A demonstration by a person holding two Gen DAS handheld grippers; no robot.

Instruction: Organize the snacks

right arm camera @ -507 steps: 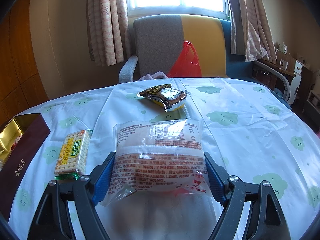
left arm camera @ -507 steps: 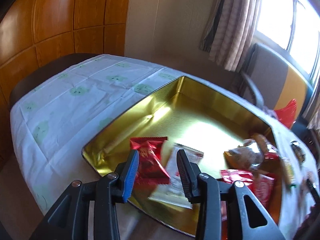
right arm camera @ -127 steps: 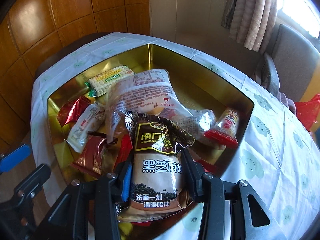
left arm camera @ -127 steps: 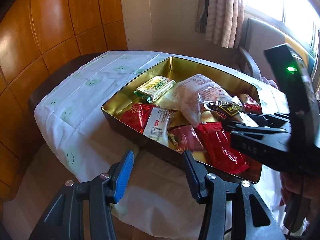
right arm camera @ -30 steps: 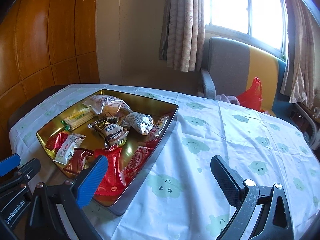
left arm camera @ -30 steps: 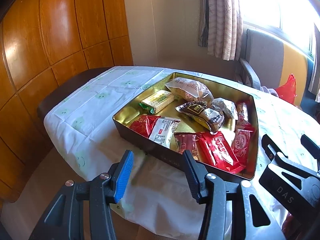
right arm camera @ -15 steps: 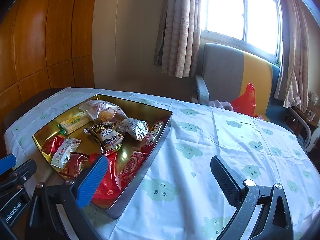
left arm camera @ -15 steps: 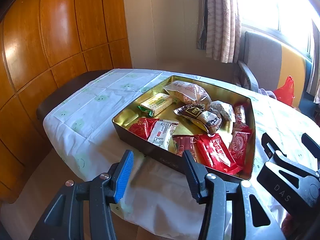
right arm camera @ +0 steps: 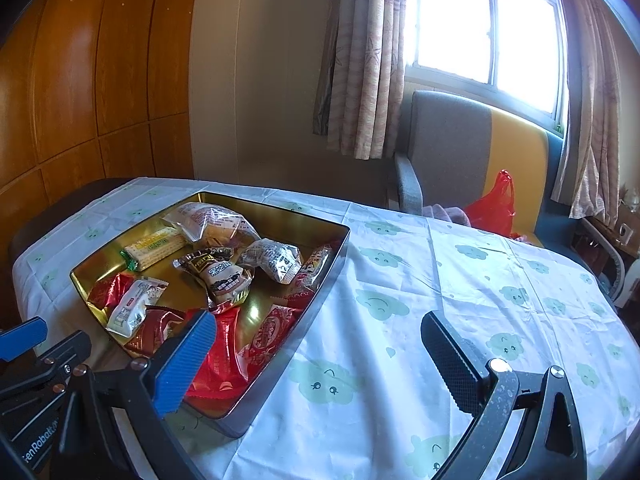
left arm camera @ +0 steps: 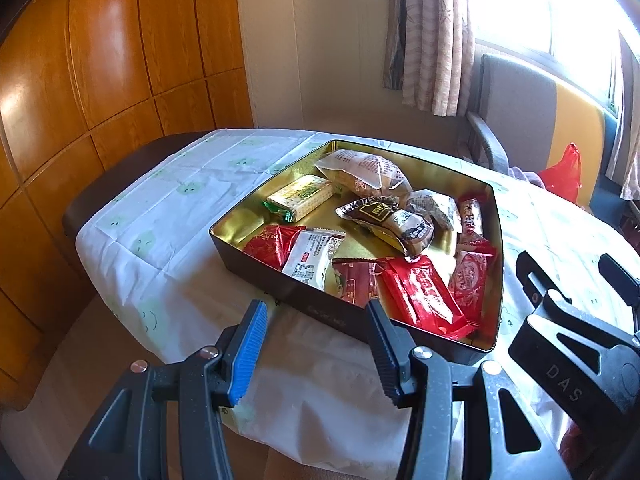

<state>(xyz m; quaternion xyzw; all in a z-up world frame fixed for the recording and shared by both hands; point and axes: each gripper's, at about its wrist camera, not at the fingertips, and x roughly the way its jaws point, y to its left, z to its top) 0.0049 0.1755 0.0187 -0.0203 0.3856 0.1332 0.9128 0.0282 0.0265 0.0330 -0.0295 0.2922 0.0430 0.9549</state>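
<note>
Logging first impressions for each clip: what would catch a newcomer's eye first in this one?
The gold-lined tin full of wrapped snacks, at the left end of the cloud-print tablecloth, draws the eye first, above all the red packets at its near end. Next come the open, empty left gripper and right gripper hovering at the table's near edge. Behind, a bright window glares over a grey and yellow chair.
</note>
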